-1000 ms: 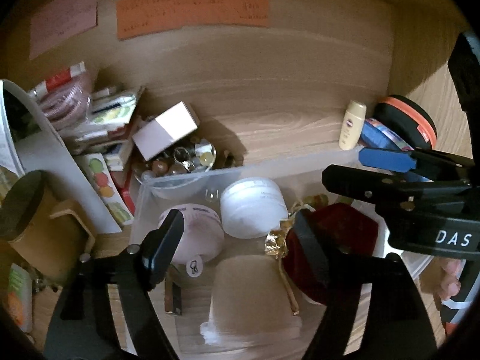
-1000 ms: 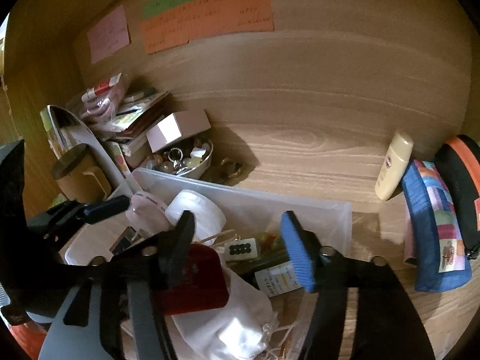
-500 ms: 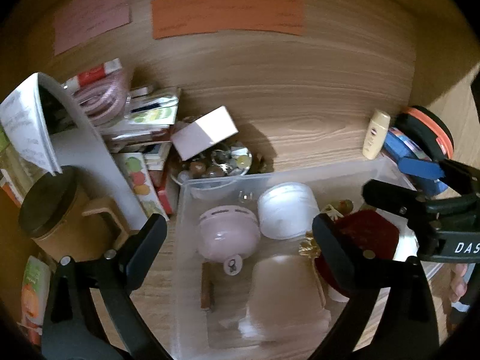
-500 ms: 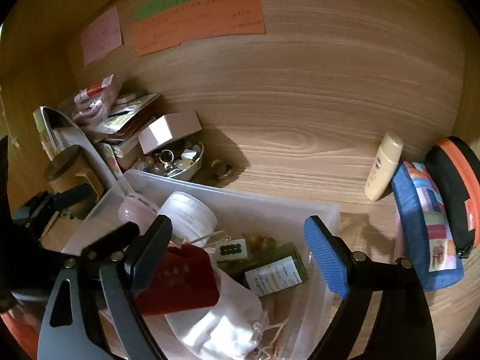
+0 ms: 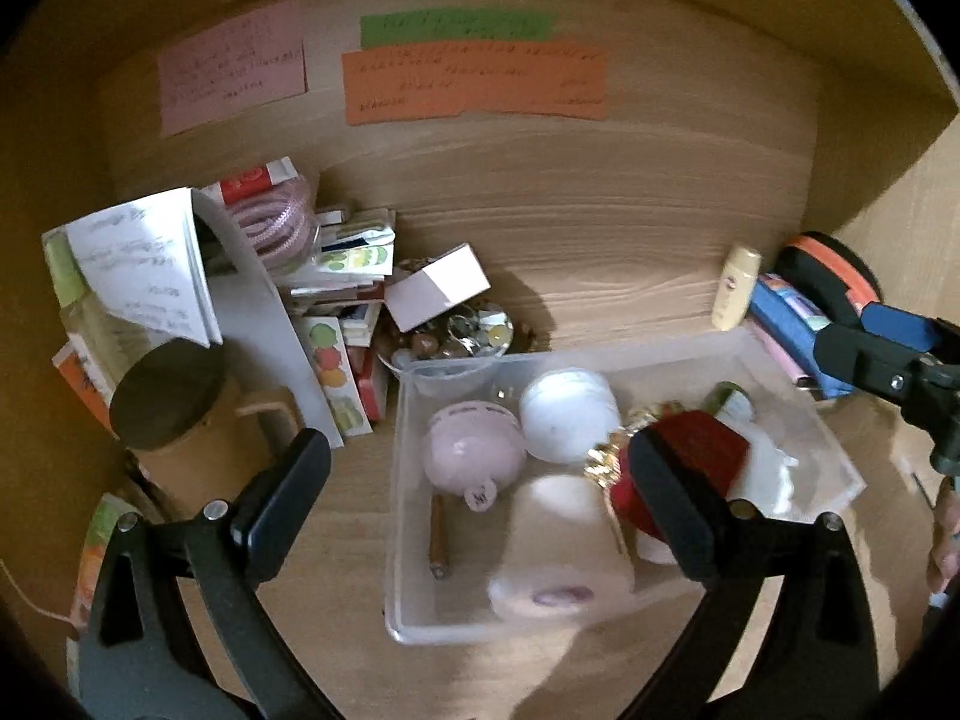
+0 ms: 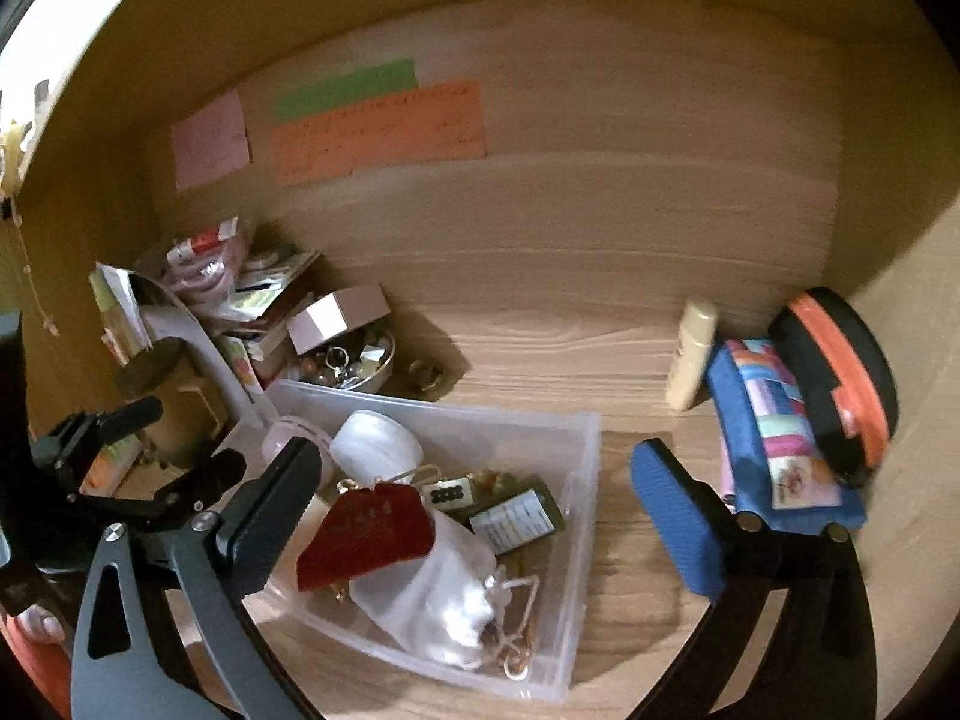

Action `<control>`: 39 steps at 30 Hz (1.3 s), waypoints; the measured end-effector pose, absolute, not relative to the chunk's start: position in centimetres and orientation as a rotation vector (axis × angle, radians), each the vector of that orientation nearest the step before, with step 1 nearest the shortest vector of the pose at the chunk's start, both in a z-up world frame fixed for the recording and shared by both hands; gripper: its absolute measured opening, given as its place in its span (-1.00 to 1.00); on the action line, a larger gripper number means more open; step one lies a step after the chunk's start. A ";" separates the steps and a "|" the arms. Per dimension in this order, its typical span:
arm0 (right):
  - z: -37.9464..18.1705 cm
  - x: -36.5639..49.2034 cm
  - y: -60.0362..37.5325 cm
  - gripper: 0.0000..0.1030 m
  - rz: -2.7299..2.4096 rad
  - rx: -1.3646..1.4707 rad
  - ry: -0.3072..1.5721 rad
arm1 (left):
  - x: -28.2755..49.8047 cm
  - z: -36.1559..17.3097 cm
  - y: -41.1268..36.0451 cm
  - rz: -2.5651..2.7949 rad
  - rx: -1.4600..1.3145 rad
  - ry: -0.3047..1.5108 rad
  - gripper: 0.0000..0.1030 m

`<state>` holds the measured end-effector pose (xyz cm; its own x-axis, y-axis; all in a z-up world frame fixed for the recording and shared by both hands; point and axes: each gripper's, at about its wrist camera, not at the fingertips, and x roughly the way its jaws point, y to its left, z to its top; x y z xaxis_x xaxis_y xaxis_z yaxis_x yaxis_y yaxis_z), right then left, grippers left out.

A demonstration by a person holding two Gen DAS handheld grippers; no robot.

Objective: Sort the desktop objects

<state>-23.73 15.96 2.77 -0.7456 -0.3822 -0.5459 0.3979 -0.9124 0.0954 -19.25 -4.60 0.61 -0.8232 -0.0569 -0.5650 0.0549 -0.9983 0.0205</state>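
Left wrist view: the clear plastic bin (image 5: 414, 540) sits on the table (image 5: 600, 252) and holds a pink round case (image 5: 471, 450), a white jar (image 5: 567, 414), a red pouch (image 5: 702, 450) and a white drawstring bag (image 6: 444, 594). The left hand-held gripper (image 5: 480, 480) hangs above the bin, jaws opening, nothing between them. The right hand-held gripper (image 6: 468, 504) likewise opens, empty, over the bin's right edge. A cream bottle (image 6: 693, 360), a blue pouch (image 6: 774, 426) and a black-and-orange case (image 6: 840, 372) stand just right of the bin.

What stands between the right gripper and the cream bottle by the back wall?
Nothing visible: bare desk lies between the right gripper, jaws opening and empty, and the cream bottle. The clear bin sits left of that path.
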 end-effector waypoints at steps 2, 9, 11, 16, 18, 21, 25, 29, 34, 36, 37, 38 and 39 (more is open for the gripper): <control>2.9 -22.9 16.3 1.00 -2.624 0.798 0.050 | -18.2 0.8 -4.4 -2.948 0.895 -0.003 0.95; 2.4 -19.6 16.9 1.00 -2.674 0.769 0.103 | -15.1 1.5 -3.3 -2.958 0.845 -0.031 0.96; 2.3 -18.7 16.8 1.00 -2.678 0.757 0.120 | -14.2 1.7 -3.1 -2.966 0.837 -0.024 0.96; 2.2 -16.6 16.7 1.00 -2.666 0.749 0.137 | -12.1 2.1 -2.5 -2.983 0.816 -0.020 0.96; 2.2 -15.8 16.6 1.00 -2.671 0.742 0.151 | -11.6 2.2 -2.3 -2.988 0.809 -0.024 0.96; 2.3 -14.5 16.5 1.00 -2.676 0.716 0.173 | -10.6 2.2 -2.1 -2.991 0.798 -0.029 0.96; 2.3 -13.0 16.6 1.00 -2.669 0.694 0.179 | -9.4 1.9 -1.8 -2.992 0.802 -0.031 0.96; 2.1 -12.0 16.7 1.00 -2.669 0.689 0.184 | -8.4 1.6 -1.8 -2.981 0.796 -0.019 0.96; 1.4 -11.3 16.9 1.00 -2.664 0.708 0.188 | -8.0 1.1 -1.9 -2.995 0.825 -0.004 0.96; 1.2 -11.3 16.9 1.00 -2.663 0.722 0.191 | -7.9 1.0 -2.0 -2.998 0.828 0.010 0.96; 1.1 -11.3 17.0 1.00 -2.663 0.726 0.192 | -7.9 1.0 -2.0 -3.002 0.827 0.015 0.96; 1.0 -11.4 17.0 1.00 -2.662 0.731 0.191 | -7.9 1.1 -2.0 -3.007 0.824 0.018 0.96; 0.9 -11.4 17.1 1.00 -2.660 0.735 0.189 | -7.8 1.1 -1.9 -3.007 0.817 0.015 0.96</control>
<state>-11.41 17.06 0.94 -0.7943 -0.3172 -0.5181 0.3874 -0.9214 -0.0299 -7.82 -1.86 1.09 -0.8621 -0.0223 -0.5062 0.0275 -0.9996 -0.0028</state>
